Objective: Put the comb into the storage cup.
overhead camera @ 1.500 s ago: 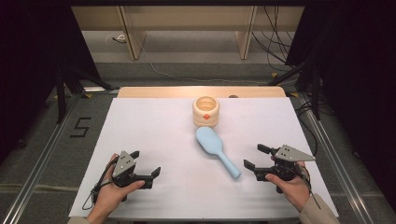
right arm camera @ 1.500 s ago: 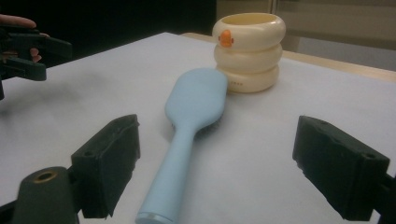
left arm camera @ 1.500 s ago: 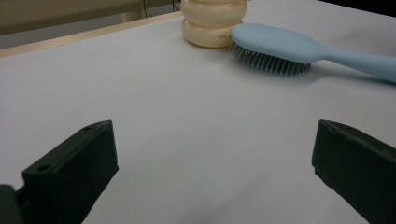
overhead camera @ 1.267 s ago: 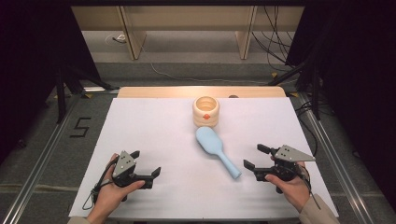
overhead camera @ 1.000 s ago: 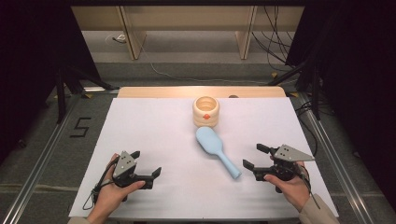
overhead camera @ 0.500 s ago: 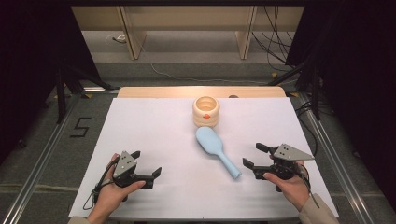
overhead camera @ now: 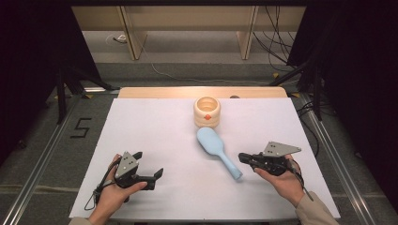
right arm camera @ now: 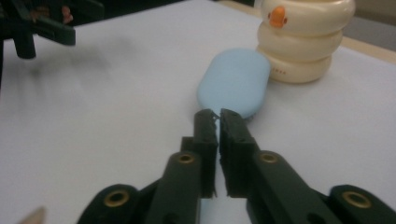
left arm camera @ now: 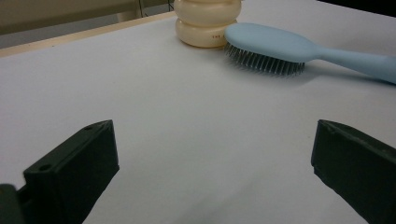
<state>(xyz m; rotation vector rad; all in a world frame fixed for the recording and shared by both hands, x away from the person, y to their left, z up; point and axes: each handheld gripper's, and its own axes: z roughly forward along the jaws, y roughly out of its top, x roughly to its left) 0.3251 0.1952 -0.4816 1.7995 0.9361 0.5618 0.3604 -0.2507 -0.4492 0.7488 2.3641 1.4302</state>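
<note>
Cream ribbed cup (overhead camera: pixel 207 111) is standing upright mid-tabletop (overhead camera: pixel 155 140), its inside looking empty, touching a smooth pale-blue plastic hairbrush (overhead camera: pixel 217 151) lying bristles down. Left hand-held gripper (overhead camera: pixel 146 172) is resting spread wide; right hand-held gripper (overhead camera: pixel 244 157) is pressing together just beside the brush handle.

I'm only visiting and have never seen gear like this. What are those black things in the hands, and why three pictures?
No robot here: a person holds a two-jaw tool in each hand. One picture looks down from above; the other two come from cameras riding on each tool. On the white table lie a blue hairbrush, bristles down, and a cream ringed pot beside its head. The left gripper has its jaws wide apart, holding nothing. The right gripper has its jaws nearly shut, just by the brush's handle; whether they pinch it is unclear.
</note>
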